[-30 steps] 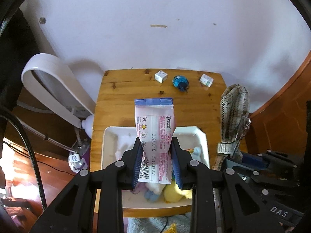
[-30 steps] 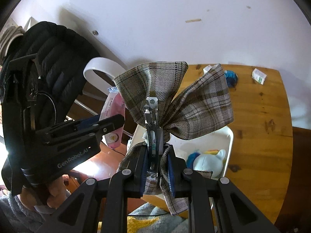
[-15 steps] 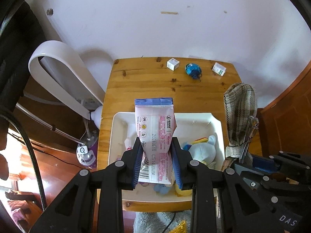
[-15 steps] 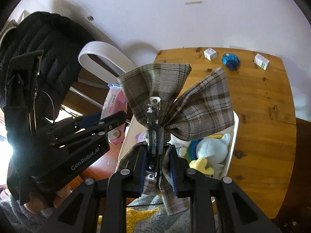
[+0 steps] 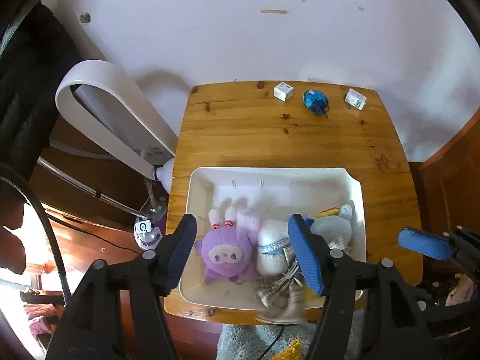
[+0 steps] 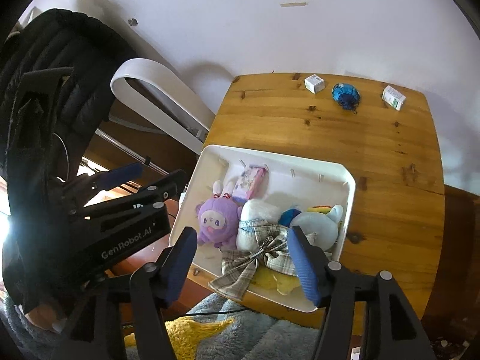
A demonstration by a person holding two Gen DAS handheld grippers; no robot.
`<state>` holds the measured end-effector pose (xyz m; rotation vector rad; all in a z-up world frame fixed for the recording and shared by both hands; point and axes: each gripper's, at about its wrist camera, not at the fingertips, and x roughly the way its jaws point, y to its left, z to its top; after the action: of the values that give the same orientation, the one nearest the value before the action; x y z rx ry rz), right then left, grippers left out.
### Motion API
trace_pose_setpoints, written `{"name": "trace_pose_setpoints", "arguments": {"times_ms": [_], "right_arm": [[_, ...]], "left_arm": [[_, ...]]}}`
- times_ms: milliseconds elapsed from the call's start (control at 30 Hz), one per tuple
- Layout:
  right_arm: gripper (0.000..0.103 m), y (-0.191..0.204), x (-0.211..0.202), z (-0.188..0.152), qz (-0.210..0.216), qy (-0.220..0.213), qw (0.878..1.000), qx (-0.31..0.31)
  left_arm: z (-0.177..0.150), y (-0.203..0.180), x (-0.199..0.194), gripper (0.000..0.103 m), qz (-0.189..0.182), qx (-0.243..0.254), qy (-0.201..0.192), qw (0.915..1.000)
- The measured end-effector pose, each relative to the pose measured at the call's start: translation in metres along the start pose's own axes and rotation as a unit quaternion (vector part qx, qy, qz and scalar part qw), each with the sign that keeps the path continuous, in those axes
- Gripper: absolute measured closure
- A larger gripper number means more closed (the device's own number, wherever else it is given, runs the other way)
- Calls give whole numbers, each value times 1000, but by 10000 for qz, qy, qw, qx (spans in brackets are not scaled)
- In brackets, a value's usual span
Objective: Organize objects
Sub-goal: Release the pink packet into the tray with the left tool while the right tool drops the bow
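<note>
Over a white bin on the wooden table, my left gripper has its jaws opening with nothing pressed between them. The pink packet shows as a blur just below, beside a purple plush. In the right wrist view that packet lies at the bin's far left. My right gripper is also opening, above the plaid bow. The bow rests on the white plush and drapes over the bin's near rim. A grey-blue plush fills the right side.
Along the table's far edge sit a small white box, a blue bundle and a white-green box. A white looped appliance stands left of the table, and a black jacket beyond it. A fuzzy rug lies below.
Both grippers have opened. The pink packet left the left jaws and the plaid bow left the right jaws; both have dropped into the bin.
</note>
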<state>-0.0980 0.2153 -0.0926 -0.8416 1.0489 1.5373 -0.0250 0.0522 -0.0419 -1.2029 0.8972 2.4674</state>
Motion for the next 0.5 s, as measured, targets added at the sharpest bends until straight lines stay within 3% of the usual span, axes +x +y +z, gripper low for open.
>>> {"name": "trace_pose_setpoints", "arguments": {"times_ms": [500], "right_arm": [[39,-2,-9,-4,-119,-138,9998,-9]], "left_arm": [[2,1,-4,35,74,-120,-51,9999]]}}
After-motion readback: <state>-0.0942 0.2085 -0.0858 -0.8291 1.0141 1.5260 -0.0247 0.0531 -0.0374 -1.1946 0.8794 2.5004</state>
